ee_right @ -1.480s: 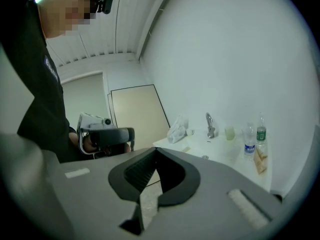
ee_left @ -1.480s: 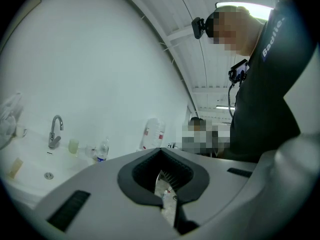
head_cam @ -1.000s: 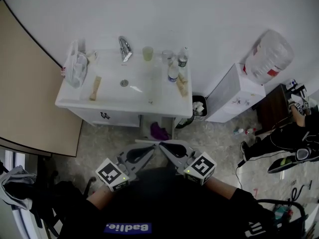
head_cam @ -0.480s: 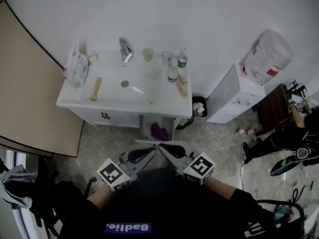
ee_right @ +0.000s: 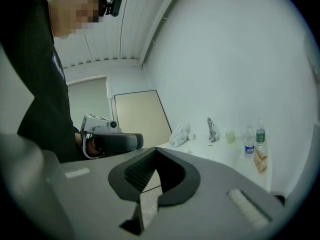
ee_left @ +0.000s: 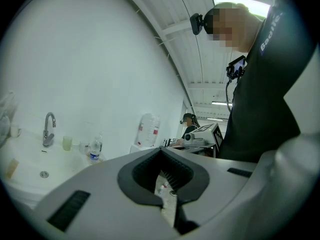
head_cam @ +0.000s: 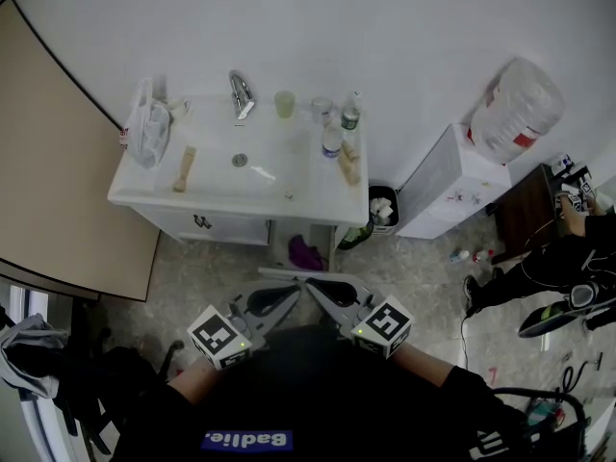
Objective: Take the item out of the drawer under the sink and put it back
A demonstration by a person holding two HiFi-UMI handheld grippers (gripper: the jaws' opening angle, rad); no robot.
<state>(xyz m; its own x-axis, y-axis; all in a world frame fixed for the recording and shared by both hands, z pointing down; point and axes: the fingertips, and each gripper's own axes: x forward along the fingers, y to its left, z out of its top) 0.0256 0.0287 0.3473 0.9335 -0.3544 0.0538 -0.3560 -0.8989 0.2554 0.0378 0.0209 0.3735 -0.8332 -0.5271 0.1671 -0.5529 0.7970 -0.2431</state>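
Under the sink's [head_cam: 154, 196] front edge: drawer [head_cam: 236, 230], shut. I held left gripper [head_cam: 292, 290] and right gripper [head_cam: 320, 292] clenched, empty; so, jaws would likely glance off its handle [head_cam: 202, 224].

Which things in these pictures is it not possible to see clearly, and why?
- Purple thing under the sink: head view, too small to identify.
- Drawer contents: head view, hidden behind its closed front.
- Bottle label: all views, too small to read.
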